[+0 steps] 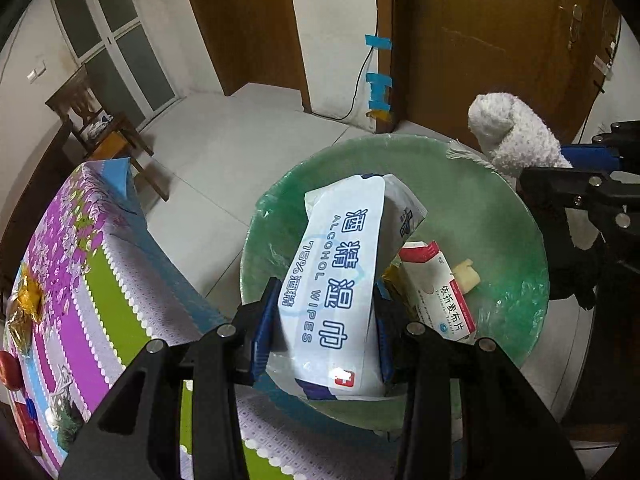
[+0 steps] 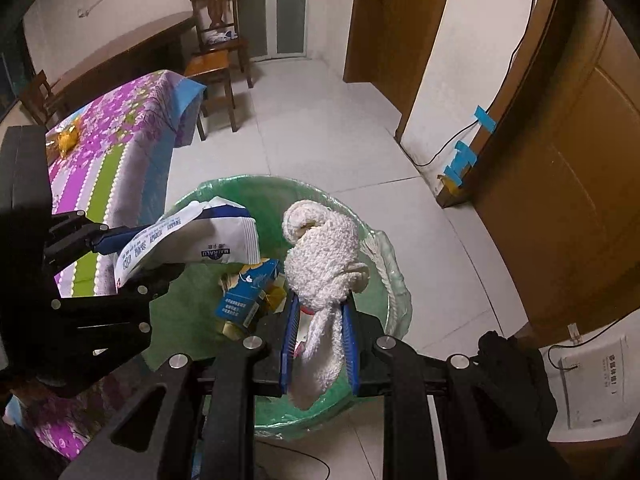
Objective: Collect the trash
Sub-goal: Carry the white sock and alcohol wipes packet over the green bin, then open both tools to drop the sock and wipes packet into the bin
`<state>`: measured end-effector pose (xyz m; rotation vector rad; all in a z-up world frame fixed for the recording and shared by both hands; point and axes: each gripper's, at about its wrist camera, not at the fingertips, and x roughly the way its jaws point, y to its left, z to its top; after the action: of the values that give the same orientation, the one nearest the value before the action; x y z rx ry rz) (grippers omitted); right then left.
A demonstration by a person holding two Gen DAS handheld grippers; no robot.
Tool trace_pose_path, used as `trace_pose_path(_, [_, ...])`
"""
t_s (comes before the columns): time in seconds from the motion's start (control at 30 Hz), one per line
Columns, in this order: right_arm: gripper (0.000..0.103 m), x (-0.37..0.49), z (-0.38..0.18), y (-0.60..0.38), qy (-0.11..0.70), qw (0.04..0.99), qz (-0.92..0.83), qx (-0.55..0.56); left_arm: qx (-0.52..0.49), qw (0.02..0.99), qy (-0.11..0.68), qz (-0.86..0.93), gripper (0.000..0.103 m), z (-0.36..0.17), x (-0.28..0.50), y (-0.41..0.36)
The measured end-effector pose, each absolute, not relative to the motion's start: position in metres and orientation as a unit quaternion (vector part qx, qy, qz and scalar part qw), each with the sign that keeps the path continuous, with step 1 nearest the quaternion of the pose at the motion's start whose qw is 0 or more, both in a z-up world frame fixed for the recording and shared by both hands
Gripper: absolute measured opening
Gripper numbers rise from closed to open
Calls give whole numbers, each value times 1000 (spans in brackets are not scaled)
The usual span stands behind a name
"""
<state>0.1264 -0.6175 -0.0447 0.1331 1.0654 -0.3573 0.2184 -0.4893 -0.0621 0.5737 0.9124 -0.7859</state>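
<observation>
A: What was the biggest thing in view?

B: The table [image 1: 100,300], under a cloth striped purple, green and white with flowers. Just beside its edge stood the trash bin [image 1: 500,216], round and lined with a green bag.

A: Any writing you could read?

B: Plenty on the wipes pack [image 1: 340,280]. Its white face carried large Chinese characters, then "ALCOHOL WIPES" and "75%" in blue. From the right wrist camera the pack's [image 2: 216,240] far end showed a dark band with a brand that looked like "MAIKALU", though it was upside down and small, so I wouldn't swear to it.

A: And who held it?

B: The left gripper [image 1: 326,320]. Its blue pads were clamped on the pack's two sides, spread to about the pack's width, and the pack hung over the bin's mouth, above the rubbish inside.

A: The other tongs?

B: The right gripper [image 2: 318,320] was closed tight on a white towel [image 2: 324,264], fingers close together with the cloth pinched between them. The rolled end stuck up past the fingertips and a limp tail hung below, all of it over the bin.

A: What already lay inside?

B: A white and red medicine box [image 1: 440,292] with Chinese print on its label, next to a small pale yellow scrap [image 1: 466,276]. The right wrist camera showed a blue carton [image 2: 244,292] down there too.

A: Anything smaller on the table?

B: A crumpled gold wrapper [image 1: 24,308] near the far side, and a red apple [image 1: 9,370] at the edge of view.
</observation>
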Motion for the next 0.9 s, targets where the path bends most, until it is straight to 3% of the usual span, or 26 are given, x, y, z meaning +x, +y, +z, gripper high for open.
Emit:
trace_pose_path(0.3, [22,135,-50,-613,508,844,-162,62,268,785,424,-364,39,-66,221,-491])
trace_pose_path(0.37, [28,134,-51,-614,509,843,-162,59,267,783,426,-367,40,-67,221,-491])
trace_pose_path(0.4, [34,133,-51,-614,508,843,-166,57,272,780,428,-367,43,-68,221,-492])
trace_pose_path(0.43, [35,133,-51,-615,505,844,-171,57,275,781,429,-362,44,-69,222,-491])
trace_pose_path(0.5, [35,132,-51,-617,504,844,-172,61,274,784,436,-348,58,-72,224,-490])
trace_pose_path(0.9, [35,122,-52,-617,501,844,-176,73,272,784,430,-356,58,-69,214,-487])
